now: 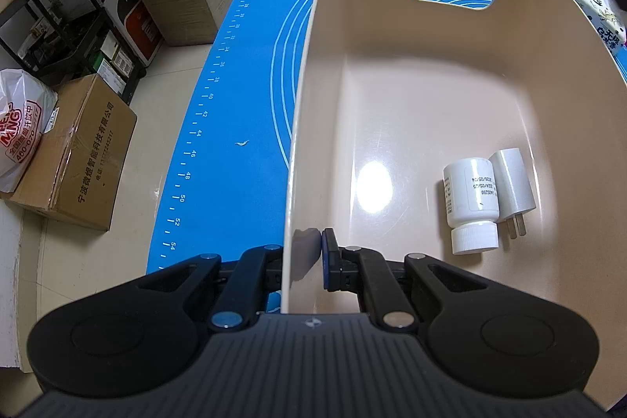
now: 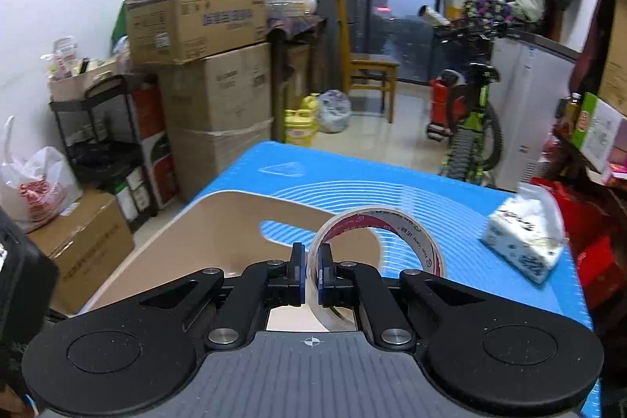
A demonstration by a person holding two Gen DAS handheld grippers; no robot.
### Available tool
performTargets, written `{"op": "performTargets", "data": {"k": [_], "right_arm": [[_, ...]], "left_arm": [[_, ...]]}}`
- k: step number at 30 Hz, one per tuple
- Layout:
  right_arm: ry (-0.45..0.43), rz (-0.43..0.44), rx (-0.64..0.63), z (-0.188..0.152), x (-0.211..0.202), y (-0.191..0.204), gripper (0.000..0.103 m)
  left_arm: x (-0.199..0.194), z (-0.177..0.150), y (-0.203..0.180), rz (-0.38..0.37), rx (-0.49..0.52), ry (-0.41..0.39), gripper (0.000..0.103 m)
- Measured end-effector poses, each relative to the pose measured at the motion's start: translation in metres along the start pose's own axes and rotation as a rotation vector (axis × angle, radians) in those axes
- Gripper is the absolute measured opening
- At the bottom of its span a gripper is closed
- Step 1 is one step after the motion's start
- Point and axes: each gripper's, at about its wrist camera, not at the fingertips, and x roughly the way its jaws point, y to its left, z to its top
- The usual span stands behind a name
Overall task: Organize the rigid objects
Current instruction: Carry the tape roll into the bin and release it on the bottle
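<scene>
The left claw (image 1: 303,257) sits at the bottom of the frame, pinching the near wall of the tan bin (image 1: 309,112). The bin stands on the blue mat (image 1: 235,96) on the table. Inside it, at the lower right, a white bottle (image 1: 470,200) lies touching a white plug (image 1: 513,189). The right claw (image 2: 311,271) pinches a clear tape roll (image 2: 395,226), standing on edge, in the middle of its frame, above the bin's far end.

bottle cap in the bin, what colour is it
White, like the bottle itself; its ribbed cap shows best in the left wrist view.
</scene>
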Motion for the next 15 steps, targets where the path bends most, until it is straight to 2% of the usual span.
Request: {"op": "performTargets", "data": {"k": [11,15], "right_arm": [[0.142,0.097,-0.027,-0.021,0.037,0.036,0.017],[0.232,0.121,-0.055,-0.032,0.053,0.045,0.017]], "left_arm": [[0.0,0.0,0.0,0.001,0.001,-0.001,0.011],[0.0,0.0,0.001,0.001,0.002,-0.001,0.011]]}}
